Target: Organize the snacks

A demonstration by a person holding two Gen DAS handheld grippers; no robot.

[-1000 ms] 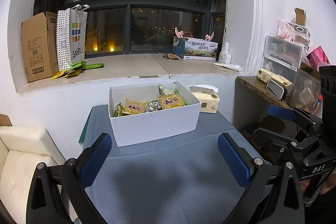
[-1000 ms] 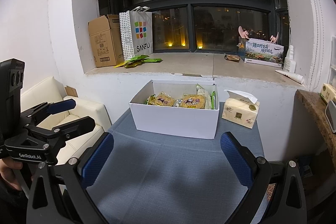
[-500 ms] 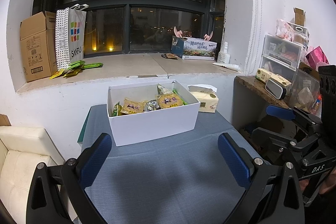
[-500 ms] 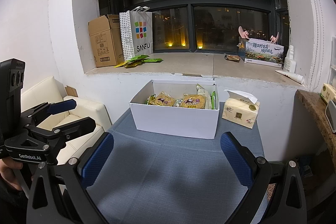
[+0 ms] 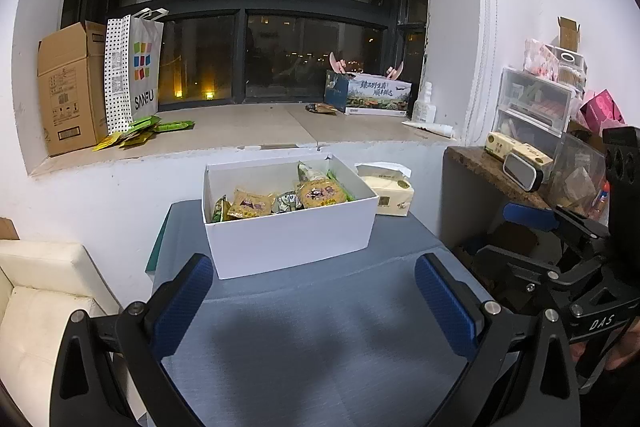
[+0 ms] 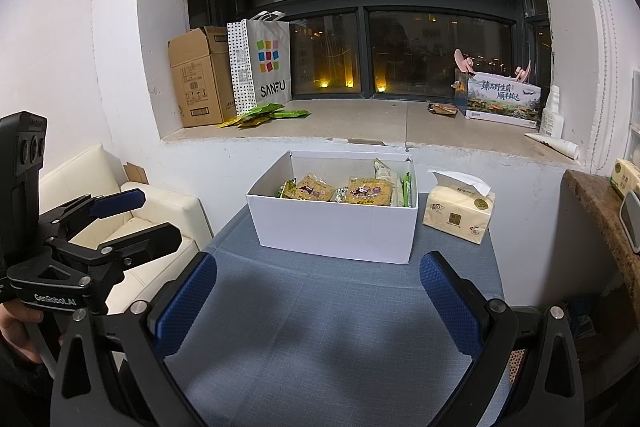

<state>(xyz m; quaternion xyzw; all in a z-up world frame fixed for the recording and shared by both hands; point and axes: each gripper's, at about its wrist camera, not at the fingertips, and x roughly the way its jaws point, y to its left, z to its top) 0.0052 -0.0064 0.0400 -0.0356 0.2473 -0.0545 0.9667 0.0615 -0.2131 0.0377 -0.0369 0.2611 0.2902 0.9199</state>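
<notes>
Left gripper (image 5: pixel 312 301): your jaws stand wide and hold nothing, low over the bare blue worktop (image 5: pixel 320 347).
Right gripper (image 6: pixel 318 301): same, jaws spread wide, nothing between them; "GenRobot.AI" reads on the left tool in this view, "DAS" on the right tool in the other.
Snacks (image 6: pixel 340 191): packets lie inside the white box (image 6: pixel 336 231) at the worktop's far end.
Stage: this fits either packets about to come out for sorting or a box already filled, so hold level and square to the box.
Tissue pack (image 6: pixel 458 213): just beside the box, on your right.
Sill packets (image 6: pixel 264 117): green and yellow, loose, well apart from the box.
Shopping bag (image 6: pixel 262 65): "SANFU".
</notes>
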